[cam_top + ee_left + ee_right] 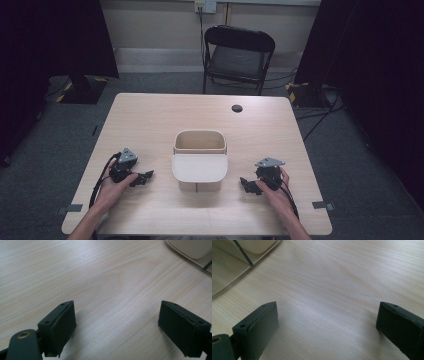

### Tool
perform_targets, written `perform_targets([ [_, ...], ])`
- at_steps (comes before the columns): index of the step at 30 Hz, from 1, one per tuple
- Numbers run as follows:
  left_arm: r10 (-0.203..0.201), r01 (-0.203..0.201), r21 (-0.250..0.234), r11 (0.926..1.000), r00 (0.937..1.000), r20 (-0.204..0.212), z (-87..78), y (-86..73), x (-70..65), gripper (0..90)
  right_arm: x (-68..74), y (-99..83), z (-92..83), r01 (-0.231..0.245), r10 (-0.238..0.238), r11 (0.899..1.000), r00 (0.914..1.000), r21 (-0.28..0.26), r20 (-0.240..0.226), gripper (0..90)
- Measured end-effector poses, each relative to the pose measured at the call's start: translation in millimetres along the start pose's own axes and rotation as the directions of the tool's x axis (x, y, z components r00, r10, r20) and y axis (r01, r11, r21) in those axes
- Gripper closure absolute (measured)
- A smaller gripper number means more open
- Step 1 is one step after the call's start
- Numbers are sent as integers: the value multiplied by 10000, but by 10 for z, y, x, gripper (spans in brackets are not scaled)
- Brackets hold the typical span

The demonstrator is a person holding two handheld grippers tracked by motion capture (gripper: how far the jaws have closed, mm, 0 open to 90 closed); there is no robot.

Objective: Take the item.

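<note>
Pale wood and black metal

The table [150, 120] is light wood with fine grain; between the black left gripper [146, 177] and black right gripper [246, 184] stands a beige bin [200, 172]; beyond them, a black chair [239, 52] on grey floor [45, 165].

A pale beige bin [200, 160] stands upright at the middle of the wooden table [150, 120], open at the top. Its flat lid hangs down over the near side.
</note>
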State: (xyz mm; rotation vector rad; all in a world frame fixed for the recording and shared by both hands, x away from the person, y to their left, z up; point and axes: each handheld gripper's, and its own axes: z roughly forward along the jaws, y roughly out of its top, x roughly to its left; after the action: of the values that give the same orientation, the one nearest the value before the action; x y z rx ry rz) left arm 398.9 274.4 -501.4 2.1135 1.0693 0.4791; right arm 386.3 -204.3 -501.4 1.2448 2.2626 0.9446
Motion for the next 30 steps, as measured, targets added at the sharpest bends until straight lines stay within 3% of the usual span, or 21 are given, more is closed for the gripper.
perform_targets([
  [8, -8, 8, 10, 10000, 10000, 2, -1, 0, 0, 139, 4, 0, -2, -31, 31, 10000, 10000, 6, 5, 39],
  [11, 0, 0, 4, 10000, 10000, 1, 0, 0, 0, 139, -3, 3, -16, -157, 159, 9998, 9998, -150, 80, 137],
  [17, -15, 15, -6, 10000, 10000, 2, 0, 0, -1, 139, 0, 11, -39, -201, 203, 9991, 9998, -370, 55, 149],
  [30, -8, 8, 11, 10000, 10000, 2, -1, 0, 0, 139, 58, 67, -153, -273, 226, 9934, 9988, -1116, -430, 170],
])
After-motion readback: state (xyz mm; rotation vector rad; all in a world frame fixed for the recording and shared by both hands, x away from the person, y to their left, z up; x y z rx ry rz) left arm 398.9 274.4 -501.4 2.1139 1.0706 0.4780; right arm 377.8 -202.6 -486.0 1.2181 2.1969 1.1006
